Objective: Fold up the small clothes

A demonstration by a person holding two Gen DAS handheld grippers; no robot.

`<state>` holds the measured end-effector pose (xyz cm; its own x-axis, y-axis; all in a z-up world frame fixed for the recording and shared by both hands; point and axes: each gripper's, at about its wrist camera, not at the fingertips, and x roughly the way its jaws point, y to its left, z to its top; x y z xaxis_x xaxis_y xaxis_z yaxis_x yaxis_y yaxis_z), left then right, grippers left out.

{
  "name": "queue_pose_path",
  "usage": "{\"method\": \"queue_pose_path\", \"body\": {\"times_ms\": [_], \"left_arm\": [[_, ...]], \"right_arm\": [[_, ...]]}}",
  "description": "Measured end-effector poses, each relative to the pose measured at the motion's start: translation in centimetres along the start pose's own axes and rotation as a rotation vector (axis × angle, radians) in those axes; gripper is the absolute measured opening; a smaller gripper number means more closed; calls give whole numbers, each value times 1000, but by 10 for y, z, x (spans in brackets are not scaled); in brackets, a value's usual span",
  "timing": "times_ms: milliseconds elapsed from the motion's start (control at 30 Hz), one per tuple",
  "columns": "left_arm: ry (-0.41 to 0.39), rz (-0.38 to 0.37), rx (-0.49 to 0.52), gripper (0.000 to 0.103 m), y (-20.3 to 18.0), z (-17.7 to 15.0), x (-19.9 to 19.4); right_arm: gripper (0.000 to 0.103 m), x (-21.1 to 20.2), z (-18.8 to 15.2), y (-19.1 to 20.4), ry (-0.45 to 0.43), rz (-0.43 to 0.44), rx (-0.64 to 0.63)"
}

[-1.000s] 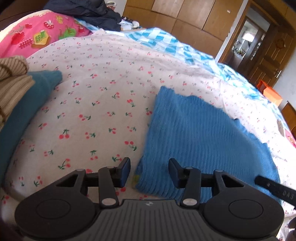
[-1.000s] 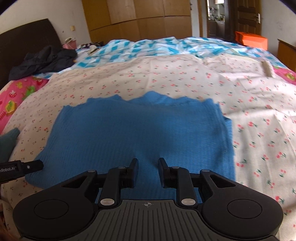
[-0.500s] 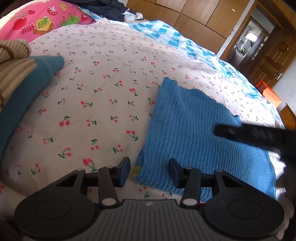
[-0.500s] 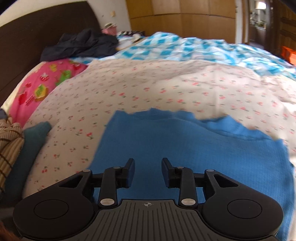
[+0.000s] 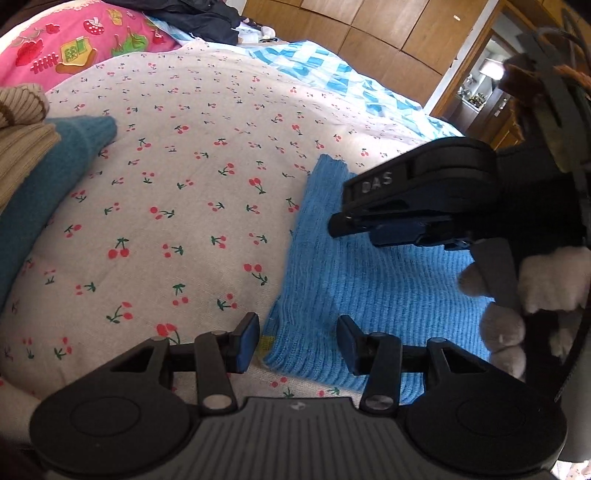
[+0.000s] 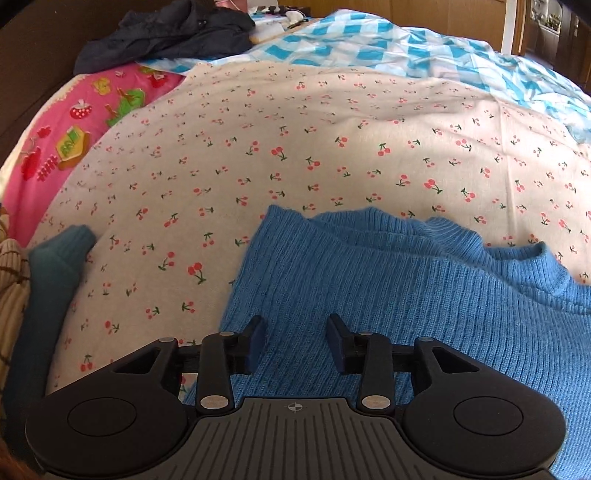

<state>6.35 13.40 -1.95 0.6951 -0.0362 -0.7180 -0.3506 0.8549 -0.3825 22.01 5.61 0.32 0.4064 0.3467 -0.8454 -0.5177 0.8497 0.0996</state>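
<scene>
A bright blue ribbed knit sweater (image 5: 373, 291) lies flat on the cherry-print bed sheet (image 5: 192, 206); it also shows in the right wrist view (image 6: 388, 295). My left gripper (image 5: 297, 341) is open and empty, low over the sweater's near left corner. My right gripper (image 6: 296, 345) is open and empty, just above the sweater's left part. The right gripper also shows in the left wrist view (image 5: 338, 225), reaching in from the right over the sweater.
A stack of folded clothes, teal knit (image 5: 44, 192) under beige ribbed knit (image 5: 22, 122), lies at the left. A pink printed pillow (image 6: 66, 140), dark clothing (image 6: 166, 33) and a blue checked quilt (image 6: 406, 44) lie beyond. Wooden wardrobes stand behind.
My right gripper has swung left across the sweater toward its left side and opened a little wider. My left gripper has stayed at the near left corner, open.
</scene>
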Motion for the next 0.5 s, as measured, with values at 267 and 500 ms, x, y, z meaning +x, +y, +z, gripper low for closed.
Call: {"method": "queue_pose_path", "body": {"times_ms": [267, 500], "left_arm": [[11, -33, -21, 51, 3, 1, -2], [24, -49, -33, 51, 5, -2, -4]], "right_arm": [[49, 2, 10, 8, 44, 9, -12], [54, 10, 15, 10, 91, 15, -16]]}}
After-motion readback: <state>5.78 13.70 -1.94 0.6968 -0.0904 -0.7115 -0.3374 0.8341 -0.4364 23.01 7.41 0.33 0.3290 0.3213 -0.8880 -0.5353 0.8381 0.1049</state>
